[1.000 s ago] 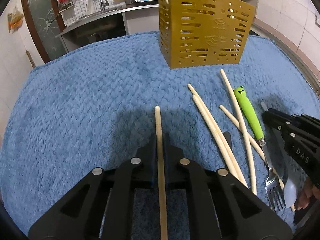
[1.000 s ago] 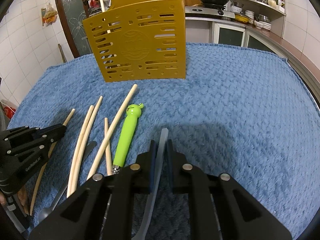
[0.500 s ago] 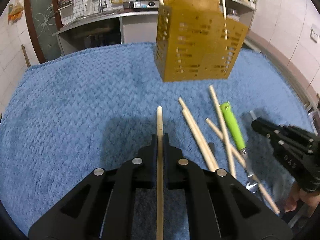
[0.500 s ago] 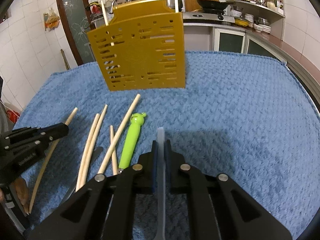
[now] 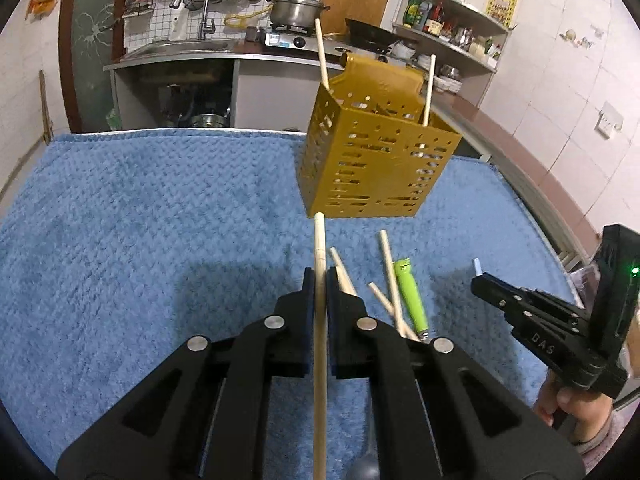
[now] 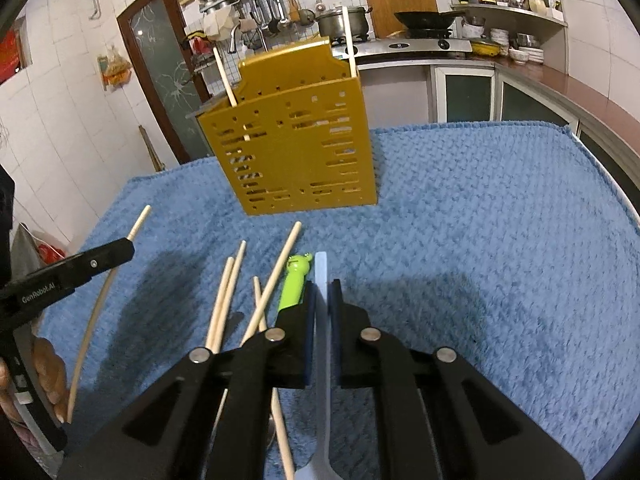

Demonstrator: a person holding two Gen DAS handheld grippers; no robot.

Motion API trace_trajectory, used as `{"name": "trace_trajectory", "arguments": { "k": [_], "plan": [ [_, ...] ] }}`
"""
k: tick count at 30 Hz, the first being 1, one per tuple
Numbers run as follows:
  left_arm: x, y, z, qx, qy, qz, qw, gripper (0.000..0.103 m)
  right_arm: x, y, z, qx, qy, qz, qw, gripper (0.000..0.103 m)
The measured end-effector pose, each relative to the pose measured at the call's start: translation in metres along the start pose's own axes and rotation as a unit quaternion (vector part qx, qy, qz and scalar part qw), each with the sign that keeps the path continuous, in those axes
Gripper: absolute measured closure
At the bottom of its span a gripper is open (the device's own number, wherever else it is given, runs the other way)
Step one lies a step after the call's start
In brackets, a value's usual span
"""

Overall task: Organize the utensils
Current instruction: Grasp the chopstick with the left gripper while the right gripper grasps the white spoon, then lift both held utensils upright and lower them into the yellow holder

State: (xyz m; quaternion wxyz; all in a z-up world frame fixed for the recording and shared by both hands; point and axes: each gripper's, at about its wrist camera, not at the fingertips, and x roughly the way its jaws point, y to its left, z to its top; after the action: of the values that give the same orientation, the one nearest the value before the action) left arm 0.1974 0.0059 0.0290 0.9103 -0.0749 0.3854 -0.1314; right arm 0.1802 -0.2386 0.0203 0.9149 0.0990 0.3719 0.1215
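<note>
The job looks partly done. Two chopsticks already stand in the yellow holder (image 5: 376, 164) at upper centre of both views. The left hand-held gripper (image 5: 320, 280) is clenched on a chopstick (image 5: 319, 320); the right hand-held gripper (image 6: 321, 292) grasps a pale translucent utensil handle (image 6: 321, 320). Several loose chopsticks (image 6: 228, 296) and a green-handled fork (image 6: 294, 284) lie below the holder on the blue towel (image 6: 480, 240).

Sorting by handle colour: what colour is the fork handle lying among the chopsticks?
Bright green plastic fork handle with a frog face, clearest in the right wrist view.
</note>
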Motion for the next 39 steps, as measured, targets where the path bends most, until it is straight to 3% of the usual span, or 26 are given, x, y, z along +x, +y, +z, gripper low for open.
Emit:
{"name": "trace_trajectory", "arguments": {
  "k": [3, 10, 21, 30, 36, 39],
  "plan": [
    [-0.004, 0.001, 0.002, -0.005, -0.004, -0.027, 0.9996, 0.099, -0.005, 0.002, 0.002, -0.002, -0.009, 0.003, 1.000, 0.096],
    [-0.002, -0.002, 0.007, -0.004, -0.007, -0.049, 0.9987, 0.099, -0.014, 0.005, 0.007, -0.013, -0.028, -0.002, 1.000, 0.096],
    [-0.007, -0.018, 0.021, 0.033, -0.015, -0.047, 0.9983, 0.099, -0.018, 0.004, 0.017, -0.018, -0.044, -0.002, 0.999, 0.096],
    [-0.032, -0.038, 0.048, 0.060, -0.104, -0.040, 0.9920, 0.099, -0.043, 0.010, 0.047, -0.031, -0.105, -0.007, 0.994, 0.096],
    [-0.053, -0.054, 0.091, 0.077, -0.164, -0.033, 0.9829, 0.099, -0.070, 0.012, 0.099, -0.042, -0.169, -0.019, 0.984, 0.096],
    [-0.059, -0.063, 0.125, 0.078, -0.207, -0.037, 0.9745, 0.099, -0.084, 0.020, 0.132, -0.054, -0.203, -0.023, 0.977, 0.096]
  ]
}}
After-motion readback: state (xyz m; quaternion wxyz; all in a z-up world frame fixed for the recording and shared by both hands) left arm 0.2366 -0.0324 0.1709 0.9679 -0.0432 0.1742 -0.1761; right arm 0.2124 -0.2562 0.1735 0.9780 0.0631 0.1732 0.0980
